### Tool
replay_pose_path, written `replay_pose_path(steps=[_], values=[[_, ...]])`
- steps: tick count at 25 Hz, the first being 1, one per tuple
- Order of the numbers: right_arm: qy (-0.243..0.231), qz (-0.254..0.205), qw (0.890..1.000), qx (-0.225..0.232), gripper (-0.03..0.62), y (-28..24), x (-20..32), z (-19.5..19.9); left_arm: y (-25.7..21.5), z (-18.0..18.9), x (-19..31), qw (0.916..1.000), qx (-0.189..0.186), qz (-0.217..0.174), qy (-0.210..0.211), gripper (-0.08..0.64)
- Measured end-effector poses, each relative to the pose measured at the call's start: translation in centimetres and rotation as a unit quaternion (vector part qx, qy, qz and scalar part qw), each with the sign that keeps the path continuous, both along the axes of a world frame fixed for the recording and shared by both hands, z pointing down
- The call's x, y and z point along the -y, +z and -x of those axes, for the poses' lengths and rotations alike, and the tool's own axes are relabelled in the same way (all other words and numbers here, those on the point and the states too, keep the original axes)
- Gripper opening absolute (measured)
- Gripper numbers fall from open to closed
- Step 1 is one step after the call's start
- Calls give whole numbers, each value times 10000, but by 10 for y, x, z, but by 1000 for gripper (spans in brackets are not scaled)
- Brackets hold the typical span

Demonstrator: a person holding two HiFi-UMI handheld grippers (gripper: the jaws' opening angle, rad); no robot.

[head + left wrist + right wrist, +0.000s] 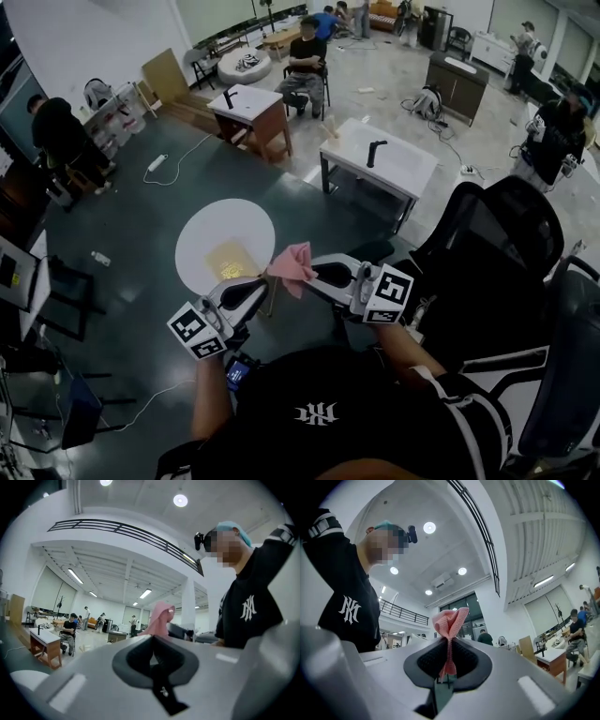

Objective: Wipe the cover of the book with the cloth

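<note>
A tan book [232, 259] lies on a small round white table [202, 246] in the head view, below and beyond both grippers. My right gripper [315, 273] is shut on a pink cloth [293, 265], which bunches out past its tips above the table's right edge. In the right gripper view the cloth [450, 620] is pinched between the jaws of that gripper [449, 645] and fans out above them. My left gripper [263, 288] sits beside the right one, near the table's front edge. In its own view the left gripper [153, 641] has its jaws shut with nothing in them, and the cloth [160, 618] shows just beyond. Both gripper views point upward; neither shows the book.
A black mesh office chair [502, 234] stands close on the right. Two white-topped tables [380, 157] [247, 101] stand farther back, with seated people [305, 58] beyond. A monitor [17, 277] and cables sit at the left.
</note>
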State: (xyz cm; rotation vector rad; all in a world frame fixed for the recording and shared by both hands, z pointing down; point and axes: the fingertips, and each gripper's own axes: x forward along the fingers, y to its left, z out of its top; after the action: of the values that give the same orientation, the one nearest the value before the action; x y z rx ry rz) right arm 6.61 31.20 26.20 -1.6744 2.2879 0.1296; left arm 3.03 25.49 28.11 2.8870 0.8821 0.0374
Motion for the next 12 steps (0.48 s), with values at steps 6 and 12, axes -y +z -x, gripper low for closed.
replay_pose_path(steps=[6, 12], values=[[187, -155, 9996, -151, 21, -2, 1, 23, 3, 26, 2, 9998, -136, -69, 150, 5], [99, -160, 9996, -230, 21, 5, 23, 40, 14, 48, 32, 9997, -217, -80, -1, 5]])
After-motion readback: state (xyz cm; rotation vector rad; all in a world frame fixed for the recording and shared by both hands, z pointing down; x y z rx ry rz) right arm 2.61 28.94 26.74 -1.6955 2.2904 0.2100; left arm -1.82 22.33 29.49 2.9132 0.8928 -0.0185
